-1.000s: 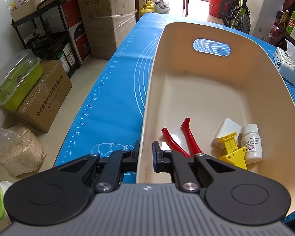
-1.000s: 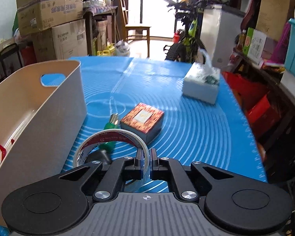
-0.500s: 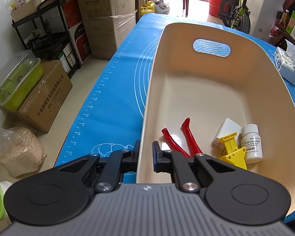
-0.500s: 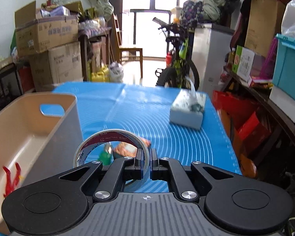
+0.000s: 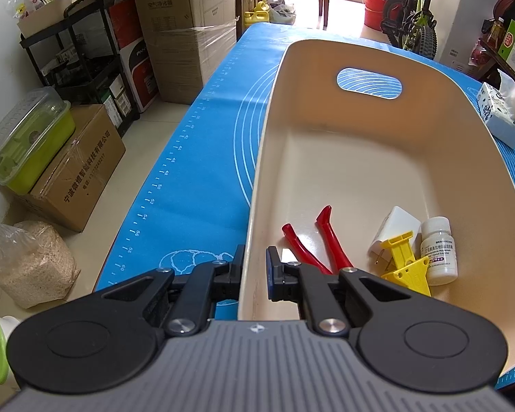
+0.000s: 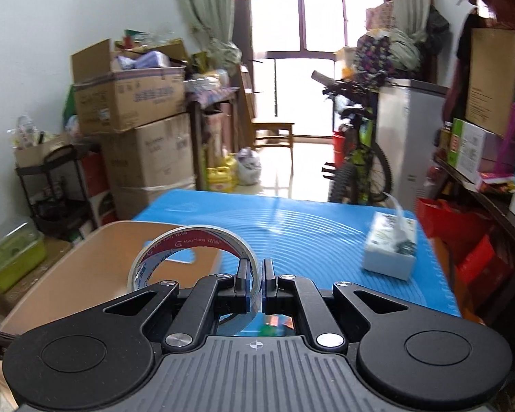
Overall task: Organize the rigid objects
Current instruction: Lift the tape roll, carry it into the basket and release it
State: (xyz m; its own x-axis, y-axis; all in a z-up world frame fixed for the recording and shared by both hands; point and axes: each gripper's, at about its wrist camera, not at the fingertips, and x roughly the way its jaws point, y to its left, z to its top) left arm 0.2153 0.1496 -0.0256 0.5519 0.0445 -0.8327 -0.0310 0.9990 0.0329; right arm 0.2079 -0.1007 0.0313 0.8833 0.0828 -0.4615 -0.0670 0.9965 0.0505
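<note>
Since a second ago the right gripper (image 6: pixel 255 279) has risen, tape roll (image 6: pixel 192 257) lifted off the blue mat (image 6: pixel 292 226) and pinched by its wall above the bin (image 6: pixel 96 267); left gripper (image 5: pixel 254 271) unmoved, clamped on bin rim (image 5: pixel 257 185); pliers (image 5: pixel 312 243), bottle (image 5: pixel 439 250) inside.

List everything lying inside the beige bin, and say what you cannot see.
Inside the beige bin: red-handled pliers, a white plug adapter, a yellow clip and a white pill bottle. The left hand-held gripper covers the near corner and the pliers' head.
</note>
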